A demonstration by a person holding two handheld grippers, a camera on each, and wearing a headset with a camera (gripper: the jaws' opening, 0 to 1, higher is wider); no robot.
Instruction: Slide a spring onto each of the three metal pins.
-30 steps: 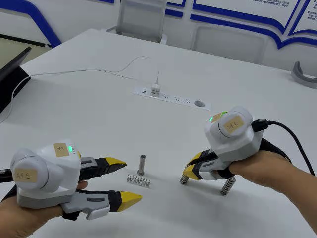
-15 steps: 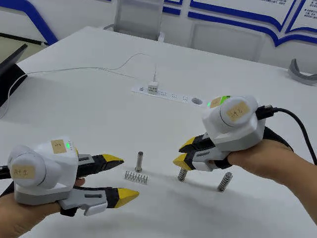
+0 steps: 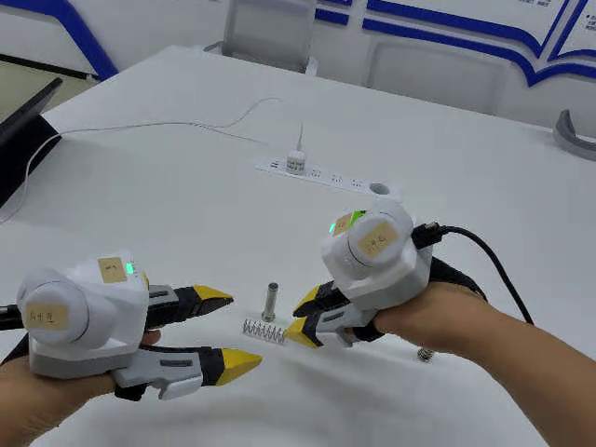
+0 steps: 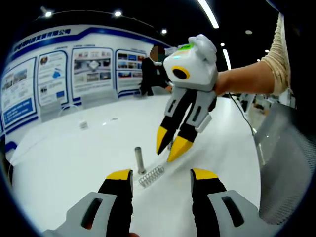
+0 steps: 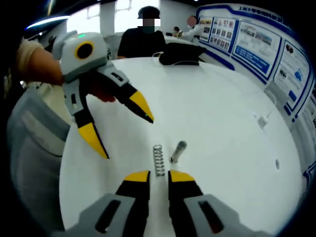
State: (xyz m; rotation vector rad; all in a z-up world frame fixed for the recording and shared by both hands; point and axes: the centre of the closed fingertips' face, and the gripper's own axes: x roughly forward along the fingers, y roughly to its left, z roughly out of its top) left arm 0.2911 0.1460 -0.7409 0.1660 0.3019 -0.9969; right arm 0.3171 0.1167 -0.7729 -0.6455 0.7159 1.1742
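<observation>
Flanking a coiled spring (image 3: 262, 330) and smooth upright pin (image 3: 271, 302), left tongs (image 3: 240, 326) and right tongs (image 3: 292, 325) stand parted.

Bright overhead light, soft shadows on the table (image 3: 186, 186), fisheye warping and mild blur in gripper views

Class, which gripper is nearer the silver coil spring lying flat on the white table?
Right. The right gripper has its jaw tips at one end of the silver coil spring. The left gripper is open, a little back from the spring's other end.
</observation>
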